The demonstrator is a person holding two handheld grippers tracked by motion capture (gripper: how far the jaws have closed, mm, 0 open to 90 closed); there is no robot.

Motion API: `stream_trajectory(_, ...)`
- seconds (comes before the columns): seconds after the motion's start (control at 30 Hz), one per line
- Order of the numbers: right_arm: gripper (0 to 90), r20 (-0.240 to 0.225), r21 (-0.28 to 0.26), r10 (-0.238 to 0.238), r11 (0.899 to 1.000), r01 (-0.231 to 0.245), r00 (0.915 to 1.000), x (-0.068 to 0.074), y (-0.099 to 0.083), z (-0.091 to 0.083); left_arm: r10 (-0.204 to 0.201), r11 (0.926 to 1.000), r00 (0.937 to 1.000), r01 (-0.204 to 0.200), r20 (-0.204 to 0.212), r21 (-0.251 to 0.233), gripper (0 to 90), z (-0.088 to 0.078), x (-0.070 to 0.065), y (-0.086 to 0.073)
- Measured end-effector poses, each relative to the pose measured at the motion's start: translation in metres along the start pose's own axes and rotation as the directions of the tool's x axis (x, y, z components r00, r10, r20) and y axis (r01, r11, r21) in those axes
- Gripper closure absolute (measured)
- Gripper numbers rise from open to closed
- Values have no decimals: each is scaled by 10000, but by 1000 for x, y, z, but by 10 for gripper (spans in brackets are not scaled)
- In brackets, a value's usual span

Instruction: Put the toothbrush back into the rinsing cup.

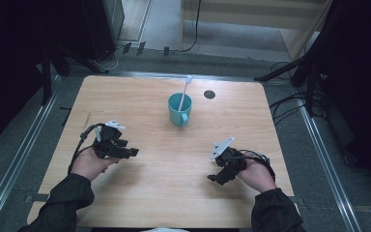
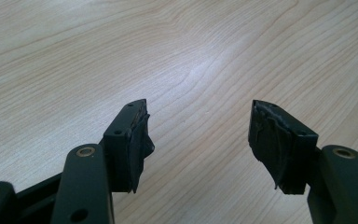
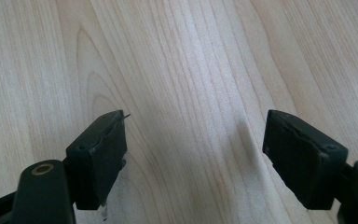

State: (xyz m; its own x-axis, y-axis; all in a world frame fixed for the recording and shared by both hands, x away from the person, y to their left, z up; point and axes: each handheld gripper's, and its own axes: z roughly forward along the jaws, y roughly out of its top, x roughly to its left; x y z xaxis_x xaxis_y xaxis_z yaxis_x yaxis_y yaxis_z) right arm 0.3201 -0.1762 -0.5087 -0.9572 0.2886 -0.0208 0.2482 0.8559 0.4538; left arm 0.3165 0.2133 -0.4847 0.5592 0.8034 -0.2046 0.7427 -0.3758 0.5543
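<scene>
Both claws empty, jaws wide apart. Left claw (image 1: 134,152) sits at lower left of the high view, right claw (image 1: 213,180) at lower right, both low over bare worktop (image 1: 140,96). Each gripper view: wood grain between the jaws, nothing held. Cup (image 1: 179,109) stands upright at upper centre, well apart from both claws, with a toothbrush (image 1: 184,92) leaning in it, head up. My read: brush-in-cup looks done, hands parked near the front edge. Nothing obvious left.
</scene>
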Motion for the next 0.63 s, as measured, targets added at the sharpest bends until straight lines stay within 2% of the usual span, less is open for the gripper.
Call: stream_trajectory(0.63,213,-61,93,-64,9999,64,10000,1,0,1,-13,9993,9998,21,-202,381,368,6,3,-1)
